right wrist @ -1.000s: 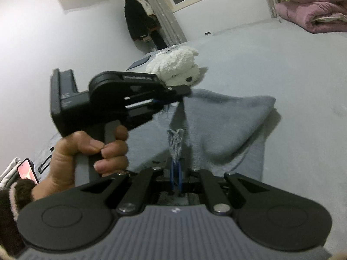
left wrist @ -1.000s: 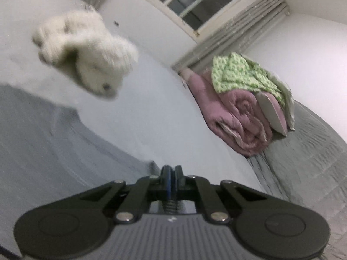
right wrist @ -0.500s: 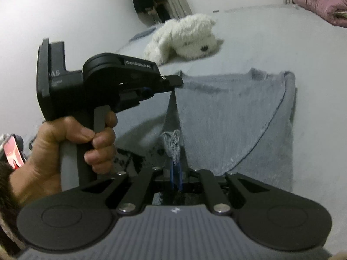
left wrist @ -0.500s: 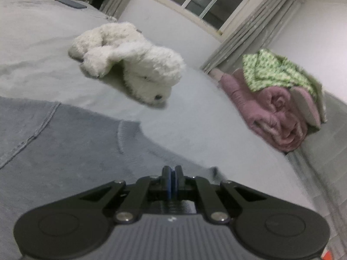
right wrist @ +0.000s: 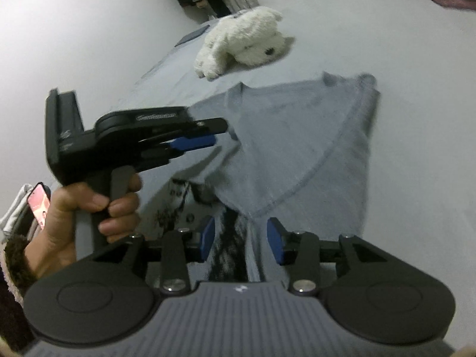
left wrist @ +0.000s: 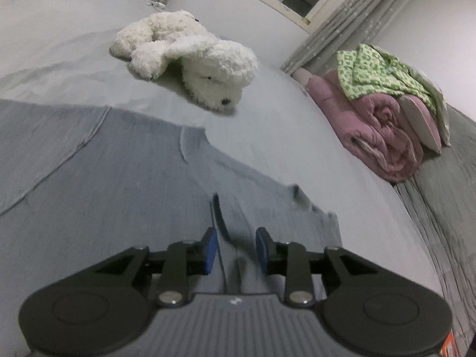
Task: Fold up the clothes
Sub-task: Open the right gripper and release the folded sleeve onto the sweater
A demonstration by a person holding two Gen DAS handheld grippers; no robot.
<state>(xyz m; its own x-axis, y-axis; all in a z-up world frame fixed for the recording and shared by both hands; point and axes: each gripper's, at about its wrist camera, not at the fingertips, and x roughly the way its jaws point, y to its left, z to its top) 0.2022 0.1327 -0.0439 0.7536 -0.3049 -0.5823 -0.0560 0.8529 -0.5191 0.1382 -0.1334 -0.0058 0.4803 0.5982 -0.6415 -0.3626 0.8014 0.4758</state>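
grey sweater (left wrist: 125, 184): lies folded on pale bed sheet (left wrist: 282, 136), near white plush dog (left wrist: 190, 56).
left gripper (left wrist: 235, 248): jaws just opening, parted, pads clear of cloth below.
right gripper (right wrist: 241, 239): jaws just opening, parted over sweater edge, no grip.
left hand (right wrist: 89, 205): on handle.
pink quilt (left wrist: 383, 136): rolled, well apart.

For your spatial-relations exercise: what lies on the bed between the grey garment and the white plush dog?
Only bare grey bedsheet separates the grey garment from the white plush dog; both wrist views show it.
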